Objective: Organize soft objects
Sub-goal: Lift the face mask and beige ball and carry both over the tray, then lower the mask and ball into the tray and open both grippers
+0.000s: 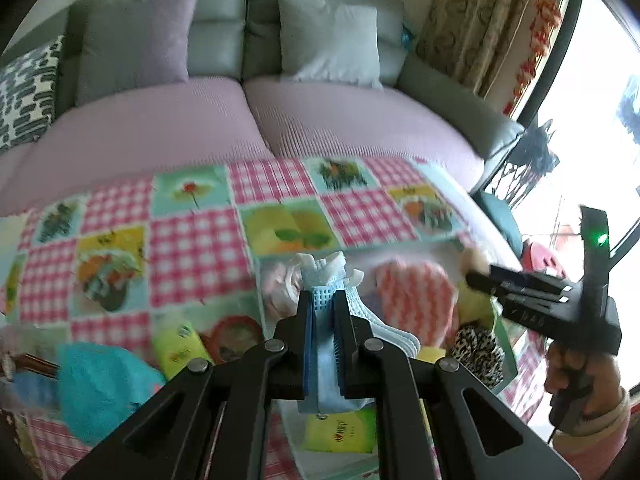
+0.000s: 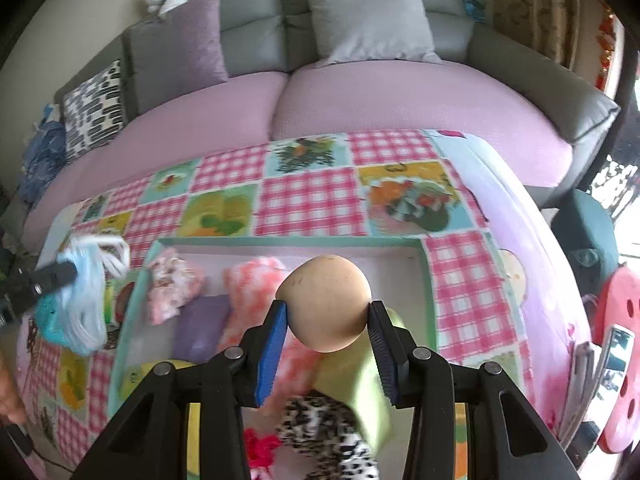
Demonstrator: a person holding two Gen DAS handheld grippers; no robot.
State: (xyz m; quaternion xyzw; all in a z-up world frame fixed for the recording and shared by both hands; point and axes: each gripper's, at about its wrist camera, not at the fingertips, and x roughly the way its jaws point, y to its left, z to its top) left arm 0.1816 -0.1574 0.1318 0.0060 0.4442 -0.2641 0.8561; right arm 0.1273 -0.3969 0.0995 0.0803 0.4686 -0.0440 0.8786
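My left gripper (image 1: 322, 300) is shut on a bundle of light blue face masks (image 1: 324, 280), held above the table left of the box; the masks also show in the right wrist view (image 2: 86, 280). My right gripper (image 2: 328, 312) is shut on a tan soft ball (image 2: 326, 302), held over the open shallow box (image 2: 426, 280). The box holds a pink-white fluffy cloth (image 2: 252, 280), a floral pink cloth (image 2: 170, 284), a purple pad (image 2: 202, 328), a green soft piece (image 2: 364, 384) and a leopard-print scrunchie (image 2: 324, 432). The right gripper also shows in the left wrist view (image 1: 476, 276).
The table wears a patchwork checked cloth (image 2: 312, 200). A teal bag (image 1: 100, 388) and yellow-green tissue packs (image 1: 340, 432) lie at the left. A sofa with pink seat cover (image 2: 360, 100) and cushions stands behind. A red stool (image 2: 620, 360) is at the right.
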